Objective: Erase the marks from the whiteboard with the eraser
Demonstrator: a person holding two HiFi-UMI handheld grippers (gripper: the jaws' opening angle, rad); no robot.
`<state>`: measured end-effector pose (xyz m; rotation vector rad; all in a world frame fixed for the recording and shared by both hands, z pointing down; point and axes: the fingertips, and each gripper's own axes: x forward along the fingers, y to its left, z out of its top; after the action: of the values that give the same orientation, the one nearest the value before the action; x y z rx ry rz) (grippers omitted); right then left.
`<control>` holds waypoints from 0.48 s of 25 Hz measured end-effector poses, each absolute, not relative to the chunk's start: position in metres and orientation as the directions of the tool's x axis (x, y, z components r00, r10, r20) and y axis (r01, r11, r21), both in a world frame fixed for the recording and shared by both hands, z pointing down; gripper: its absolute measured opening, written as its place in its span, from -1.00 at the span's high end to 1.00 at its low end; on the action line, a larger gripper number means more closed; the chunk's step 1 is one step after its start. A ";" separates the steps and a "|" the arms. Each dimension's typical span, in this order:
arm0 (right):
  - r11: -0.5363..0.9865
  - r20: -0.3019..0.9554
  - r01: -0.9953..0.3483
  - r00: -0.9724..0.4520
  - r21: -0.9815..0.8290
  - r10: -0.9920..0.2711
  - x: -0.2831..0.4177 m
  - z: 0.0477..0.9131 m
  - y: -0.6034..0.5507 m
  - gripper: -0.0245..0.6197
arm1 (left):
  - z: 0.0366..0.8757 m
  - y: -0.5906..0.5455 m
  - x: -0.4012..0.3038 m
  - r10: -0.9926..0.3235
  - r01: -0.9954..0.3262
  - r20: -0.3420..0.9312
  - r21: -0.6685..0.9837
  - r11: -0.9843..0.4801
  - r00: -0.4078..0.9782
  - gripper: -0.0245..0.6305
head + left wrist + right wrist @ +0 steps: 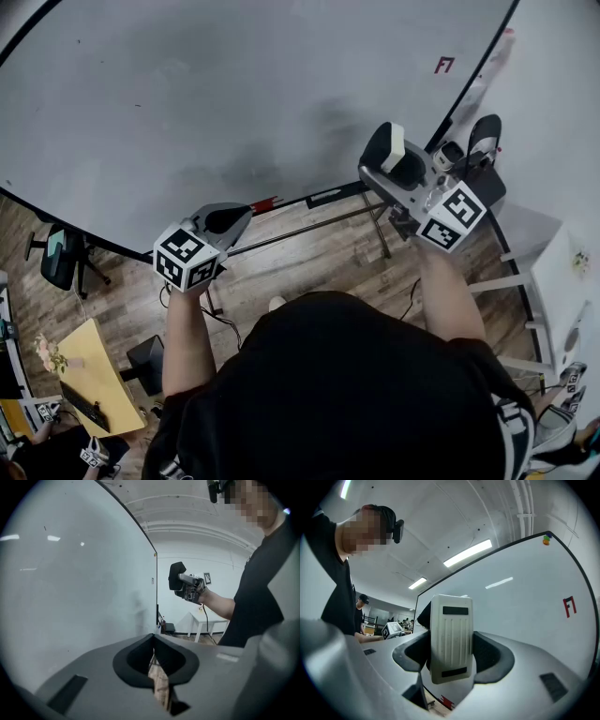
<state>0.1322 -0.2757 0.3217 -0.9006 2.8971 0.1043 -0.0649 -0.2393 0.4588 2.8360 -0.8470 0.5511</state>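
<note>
Between the jaws of the right gripper (pixel 451 654) stands the one eraser (pixel 451 630), upright, its ribbed cream back facing the camera, gripped firmly on both sides. In the head view the eraser (pixel 393 145) points at the whiteboard (pixel 234 94), near the board's lower right edge. The left gripper view shows a gap between the right gripper (pixel 180 581) and that edge. The right forearm reaches up and forward. The left forearm is held lower, and the left gripper (pixel 225 221) is well apart to the left, by the board's bottom rail. Its jaws are pressed together with nothing between them. One red mark (pixel 444 65) shows on the board, above and right of the right gripper (pixel 394 159). Faint grey smudges (pixel 234 173) lie between the two grippers, just ahead of the left one.
</note>
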 end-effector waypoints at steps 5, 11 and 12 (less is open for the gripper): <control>0.822 -0.104 -0.570 -0.819 0.022 -0.565 0.140 0.328 -0.274 0.10 | 0.461 -0.234 -0.058 -0.498 -0.545 0.386 0.014 -0.838 0.776 0.88; 0.819 -0.090 -0.574 -0.816 0.015 -0.571 0.144 0.330 -0.272 0.10 | 0.458 -0.229 -0.054 -0.495 -0.542 0.389 0.014 -0.840 0.777 0.88; 0.818 -0.087 -0.576 -0.815 0.013 -0.573 0.144 0.330 -0.273 0.10 | 0.457 -0.229 -0.055 -0.496 -0.544 0.389 0.017 -0.839 0.777 0.89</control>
<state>0.1435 -0.2731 0.3303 -0.9239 2.9198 0.0597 -0.0546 -0.2290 0.4573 2.8387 -0.8348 0.5670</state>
